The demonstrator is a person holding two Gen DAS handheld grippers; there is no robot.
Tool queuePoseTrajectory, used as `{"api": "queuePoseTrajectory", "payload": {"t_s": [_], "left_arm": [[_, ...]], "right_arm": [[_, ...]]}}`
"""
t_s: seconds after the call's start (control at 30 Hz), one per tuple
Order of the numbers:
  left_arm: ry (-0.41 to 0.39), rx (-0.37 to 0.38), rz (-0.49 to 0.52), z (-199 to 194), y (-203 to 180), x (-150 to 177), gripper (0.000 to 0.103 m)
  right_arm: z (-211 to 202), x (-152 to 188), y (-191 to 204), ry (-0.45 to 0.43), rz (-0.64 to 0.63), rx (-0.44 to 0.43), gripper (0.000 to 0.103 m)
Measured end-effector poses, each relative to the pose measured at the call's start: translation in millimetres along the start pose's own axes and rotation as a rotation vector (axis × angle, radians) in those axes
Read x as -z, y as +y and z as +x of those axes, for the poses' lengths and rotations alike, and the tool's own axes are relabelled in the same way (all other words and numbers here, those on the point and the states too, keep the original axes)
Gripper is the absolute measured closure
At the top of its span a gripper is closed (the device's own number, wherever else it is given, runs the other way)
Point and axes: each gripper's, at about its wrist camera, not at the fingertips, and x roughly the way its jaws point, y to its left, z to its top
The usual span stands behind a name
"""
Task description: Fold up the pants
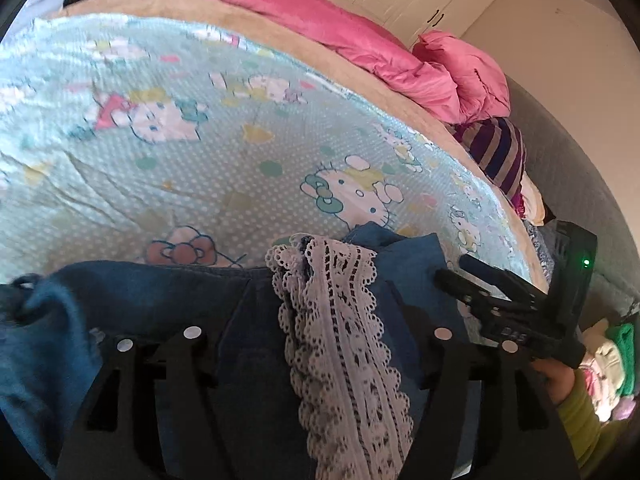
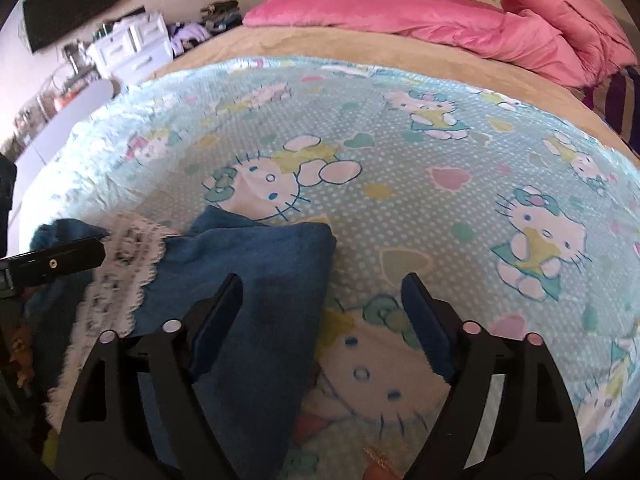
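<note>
Blue pants (image 2: 256,264) with lace trim (image 1: 340,332) lay at 7 o'clock on the cartoon blanket (image 2: 400,128). Right gripper (image 2: 322,296) stood apart; left gripper (image 1: 316,336) state indeterminable.

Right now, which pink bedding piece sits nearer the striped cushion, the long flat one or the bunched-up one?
The bunched-up pink bundle: it sits directly above the purple striped cushion at the bed's right edge, while the long flat pink piece stretches away leftward.

No readable text, label, brand or number shows anywhere in either view.
</note>
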Motion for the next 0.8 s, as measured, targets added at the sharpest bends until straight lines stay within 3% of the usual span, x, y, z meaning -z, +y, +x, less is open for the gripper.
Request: {"api": "queuePoseTrajectory", "payload": {"t_s": [0.07, 0.33, 0.63, 0.8], "left_arm": [[-0.009, -0.025, 0.013, -11.3, -3.7, 1.7, 0.008], [-0.014, -0.168, 0.048, -43.4, -13.5, 12.0, 0.005], [-0.078, -0.247, 0.041, -77.6, -15.5, 24.4, 0.005], [-0.04, -0.241, 0.046, -84.4, -17.0, 36.4, 0.005]], "right_arm": [[-11.1, 5.8, -1.4, -0.012, 0.008, 0.004, 0.021], [-49.8, 31.5, 1.6, -0.041, 0.025, -0.027, 0.015], [-73.9, 42.8, 15.0, -0.062, -0.011, -0.045, 0.013], [-84.1, 49.8, 21.5, -0.069, -0.028, -0.058, 0.013]]}}
